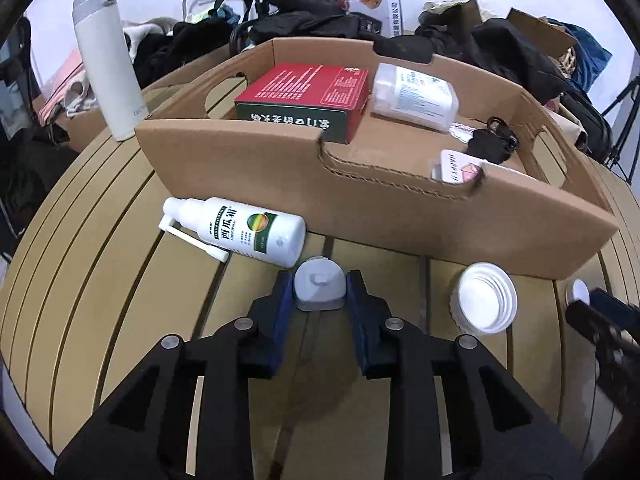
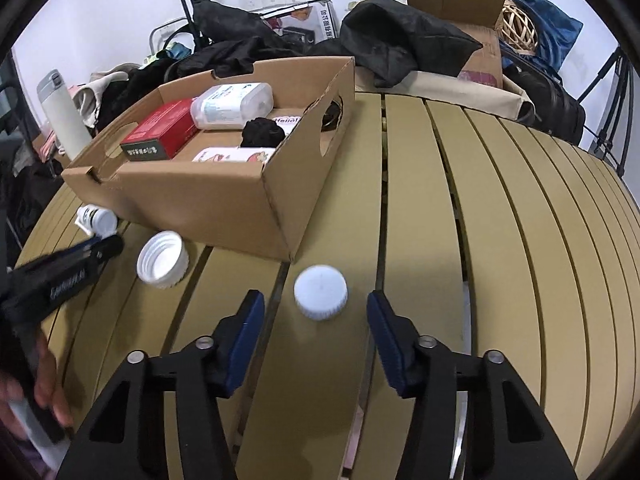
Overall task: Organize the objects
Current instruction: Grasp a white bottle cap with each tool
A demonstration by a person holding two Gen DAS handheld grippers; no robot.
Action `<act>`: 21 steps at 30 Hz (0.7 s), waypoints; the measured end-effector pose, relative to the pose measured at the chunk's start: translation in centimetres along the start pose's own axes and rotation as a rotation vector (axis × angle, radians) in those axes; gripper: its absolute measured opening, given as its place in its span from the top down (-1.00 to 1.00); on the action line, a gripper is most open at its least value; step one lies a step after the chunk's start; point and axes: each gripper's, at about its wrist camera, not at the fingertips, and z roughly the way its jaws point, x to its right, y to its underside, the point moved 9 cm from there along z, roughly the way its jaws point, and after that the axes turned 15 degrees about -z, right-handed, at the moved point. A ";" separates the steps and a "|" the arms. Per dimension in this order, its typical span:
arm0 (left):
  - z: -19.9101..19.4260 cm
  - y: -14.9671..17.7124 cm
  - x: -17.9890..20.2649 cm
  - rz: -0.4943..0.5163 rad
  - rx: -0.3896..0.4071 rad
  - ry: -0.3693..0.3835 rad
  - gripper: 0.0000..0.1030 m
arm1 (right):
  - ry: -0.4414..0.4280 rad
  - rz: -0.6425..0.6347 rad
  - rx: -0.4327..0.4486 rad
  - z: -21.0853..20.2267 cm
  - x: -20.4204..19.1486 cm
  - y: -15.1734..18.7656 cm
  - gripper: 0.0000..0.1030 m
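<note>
My left gripper (image 1: 320,286) is shut on a small grey-white cap-shaped object (image 1: 319,285), low over the slatted table just in front of the cardboard box (image 1: 400,208). A white spray bottle (image 1: 240,226) lies on its side to the left of it, and an upturned white jar lid (image 1: 484,298) lies to the right. My right gripper (image 2: 316,308) is open, its fingers either side of a white screw cap (image 2: 321,291) that rests on the table. The box (image 2: 224,196) holds a red-green carton (image 1: 304,100), a white bottle (image 1: 414,96), keys and cards.
A tall white thermos (image 1: 106,60) stands left of the box. Bags, dark clothes and more cartons pile up behind the table. The slatted table (image 2: 500,240) stretches to the right. The left gripper shows in the right wrist view (image 2: 68,272).
</note>
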 end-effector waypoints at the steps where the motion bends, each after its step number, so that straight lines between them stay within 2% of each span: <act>1: -0.2 0.1 -0.1 0.000 -0.005 0.009 0.54 | 0.013 -0.005 -0.001 0.1 0.0 0.0 0.30; 2: -0.5 0.4 -0.3 -0.001 -0.020 0.027 0.55 | 0.022 -0.012 -0.004 0.1 -0.1 0.1 0.40; 5: -1.6 0.9 -0.8 -0.019 -0.070 0.079 0.55 | 0.018 -0.016 -0.016 -0.3 -0.5 0.4 0.41; 9: -7.6 2.2 -2.6 -0.061 -0.089 0.237 0.55 | 0.000 -0.022 0.002 -3.6 -2.1 1.8 0.41; 16: -21.3 3.8 -5.5 -0.043 -0.024 0.433 0.55 | -0.005 -0.082 0.033 -13.9 -7.9 7.3 0.41; 19: -23.3 3.8 -5.3 -0.051 -0.104 0.551 0.55 | -0.011 -0.099 0.064 -17.3 -9.5 7.9 0.41; 21: -24.2 2.6 -5.2 -0.046 -0.081 0.591 0.55 | 0.002 -0.094 0.084 -18.2 -9.4 7.5 0.41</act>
